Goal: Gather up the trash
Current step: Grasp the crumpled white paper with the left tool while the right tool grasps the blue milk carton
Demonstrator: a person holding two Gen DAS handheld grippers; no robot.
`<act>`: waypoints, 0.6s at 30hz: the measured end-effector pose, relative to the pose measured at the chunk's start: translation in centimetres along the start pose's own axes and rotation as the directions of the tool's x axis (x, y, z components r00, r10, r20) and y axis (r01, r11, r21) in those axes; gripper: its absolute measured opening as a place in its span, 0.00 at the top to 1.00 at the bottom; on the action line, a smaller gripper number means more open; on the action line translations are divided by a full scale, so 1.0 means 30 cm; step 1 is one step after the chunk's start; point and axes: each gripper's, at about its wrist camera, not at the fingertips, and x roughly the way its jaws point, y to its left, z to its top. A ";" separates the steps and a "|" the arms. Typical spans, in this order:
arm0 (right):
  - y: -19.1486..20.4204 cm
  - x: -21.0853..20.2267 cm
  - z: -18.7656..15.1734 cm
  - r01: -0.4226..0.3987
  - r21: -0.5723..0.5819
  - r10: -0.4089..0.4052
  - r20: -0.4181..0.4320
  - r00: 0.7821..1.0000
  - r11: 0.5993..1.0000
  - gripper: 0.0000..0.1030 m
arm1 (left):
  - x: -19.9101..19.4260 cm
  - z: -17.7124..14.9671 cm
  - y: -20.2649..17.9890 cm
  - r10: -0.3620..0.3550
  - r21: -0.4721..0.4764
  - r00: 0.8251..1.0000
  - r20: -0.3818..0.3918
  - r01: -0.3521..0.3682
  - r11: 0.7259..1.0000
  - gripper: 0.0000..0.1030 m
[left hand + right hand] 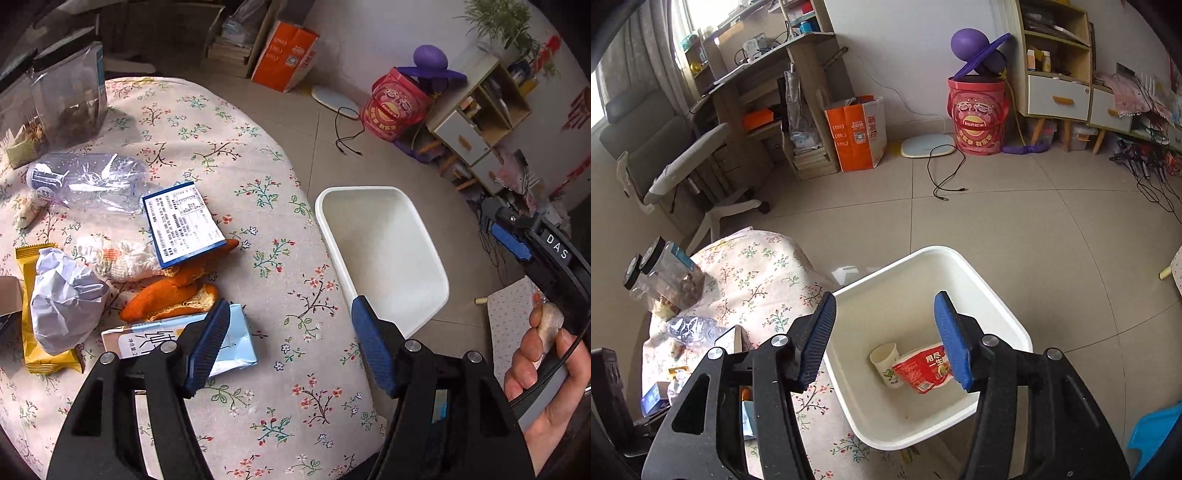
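Trash lies scattered on the flowered tablecloth [258,155]: a crushed plastic bottle [88,181], orange peel [173,295], crumpled paper [62,299] and a yellow wrapper [40,343]. Left gripper [291,343] hangs above the cloth, jaws apart and empty. Right gripper [886,332] hangs over the white bin [997,306], jaws apart; a paper cup [886,363] and red packet [923,369] lie inside.

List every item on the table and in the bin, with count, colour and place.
Bin: 1, white, on the floor beside the table.
Paper cup: 1, cream, inside the bin.
Snack wrapper: 1, red, inside the bin.
Plastic bottle: 1, clear, crushed, on the table.
Orange peel: orange, table centre.
Crumpled paper: 1, white, on the yellow wrapper.
Left claw: open, over the table.
Right claw: open, over the bin.
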 end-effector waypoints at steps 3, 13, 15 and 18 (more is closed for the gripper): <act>0.115 0.002 -0.028 -0.089 -0.059 0.088 -0.023 0.996 0.994 0.42 | -0.086 0.003 0.094 0.074 -0.003 0.997 0.012 -0.074 0.997 0.35; 0.462 0.073 -0.204 -0.238 -0.379 0.165 -0.215 0.963 0.894 0.23 | -0.218 -0.119 0.568 0.190 -0.262 0.982 -0.020 -0.189 0.946 0.27; 0.495 0.112 -0.250 -0.260 -0.410 0.150 -0.281 0.948 0.874 0.22 | -0.209 -0.130 0.616 0.155 -0.312 0.988 -0.023 -0.154 0.938 0.27; 0.513 0.151 -0.299 -0.263 -0.420 0.119 -0.338 0.933 0.869 0.21 | -0.202 -0.131 0.619 0.193 -0.283 0.981 -0.017 -0.189 0.940 0.27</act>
